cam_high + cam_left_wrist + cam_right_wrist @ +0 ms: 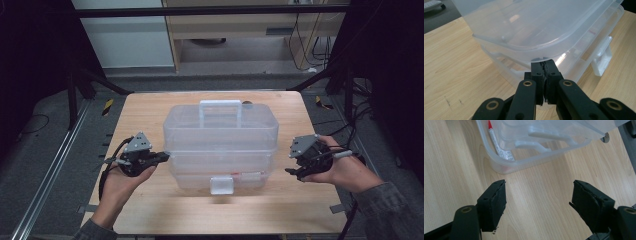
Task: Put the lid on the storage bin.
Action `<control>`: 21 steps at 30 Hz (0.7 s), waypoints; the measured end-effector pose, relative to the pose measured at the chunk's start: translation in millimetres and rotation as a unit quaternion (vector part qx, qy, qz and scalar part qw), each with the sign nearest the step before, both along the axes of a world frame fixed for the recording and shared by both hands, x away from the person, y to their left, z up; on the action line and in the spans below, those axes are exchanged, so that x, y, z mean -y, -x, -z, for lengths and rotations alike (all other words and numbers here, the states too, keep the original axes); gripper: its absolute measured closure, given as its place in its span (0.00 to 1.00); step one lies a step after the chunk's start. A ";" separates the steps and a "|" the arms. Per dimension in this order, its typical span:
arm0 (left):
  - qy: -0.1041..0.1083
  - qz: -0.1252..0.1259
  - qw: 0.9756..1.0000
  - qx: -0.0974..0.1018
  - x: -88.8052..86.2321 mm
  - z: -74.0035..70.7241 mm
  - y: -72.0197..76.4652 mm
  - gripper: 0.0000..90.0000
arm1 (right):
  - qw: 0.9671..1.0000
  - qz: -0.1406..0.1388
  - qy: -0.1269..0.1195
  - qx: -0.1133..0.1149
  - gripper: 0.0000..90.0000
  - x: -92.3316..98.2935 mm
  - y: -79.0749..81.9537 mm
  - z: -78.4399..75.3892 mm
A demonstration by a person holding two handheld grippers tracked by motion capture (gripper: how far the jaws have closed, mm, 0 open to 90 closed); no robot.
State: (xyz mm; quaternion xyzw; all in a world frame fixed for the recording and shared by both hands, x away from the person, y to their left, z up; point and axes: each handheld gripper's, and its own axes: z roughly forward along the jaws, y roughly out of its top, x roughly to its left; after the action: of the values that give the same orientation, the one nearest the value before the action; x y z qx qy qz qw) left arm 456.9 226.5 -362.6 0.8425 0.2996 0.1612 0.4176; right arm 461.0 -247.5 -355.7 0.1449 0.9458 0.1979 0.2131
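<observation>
A clear plastic storage box stands in the middle of the wooden table. It has a white handle on its lid and a front latch. My left gripper is shut, and its tips touch the box's left side. In the left gripper view the closed tips sit just under the lid's rim on the box. My right gripper hovers to the right of the box without touching it. The right gripper view shows it open over bare wood, short of the box's corner.
A red-and-white item lies inside the box's lower part. A small dark round thing sits on the table behind the box. Black frame posts stand at both sides. Grey floor surrounds the table.
</observation>
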 end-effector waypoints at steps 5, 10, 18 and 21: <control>-0.004 0.000 1.000 -0.002 0.3 2.5 1.9 0.97 | 1.000 0.010 0.002 0.003 0.31 3.9 -0.8 2.6; -0.005 0.001 1.000 -0.003 -0.1 5.5 4.0 0.97 | 1.000 0.021 -0.005 0.006 0.31 8.2 -0.1 3.6; -0.010 0.004 1.000 -0.012 -2.5 12.7 6.9 0.97 | 0.999 0.036 -0.008 0.002 0.30 15.0 -2.2 10.0; -0.037 0.007 0.999 -0.014 -5.8 14.3 6.3 0.97 | 0.999 0.043 -0.007 0.002 0.29 15.1 -3.0 12.1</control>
State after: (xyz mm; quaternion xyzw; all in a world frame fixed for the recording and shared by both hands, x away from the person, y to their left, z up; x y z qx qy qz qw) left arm 450.6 232.3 -376.9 0.8614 0.2938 0.1574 0.3832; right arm 464.0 -262.6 -367.8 0.1870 0.9368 0.1954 0.2222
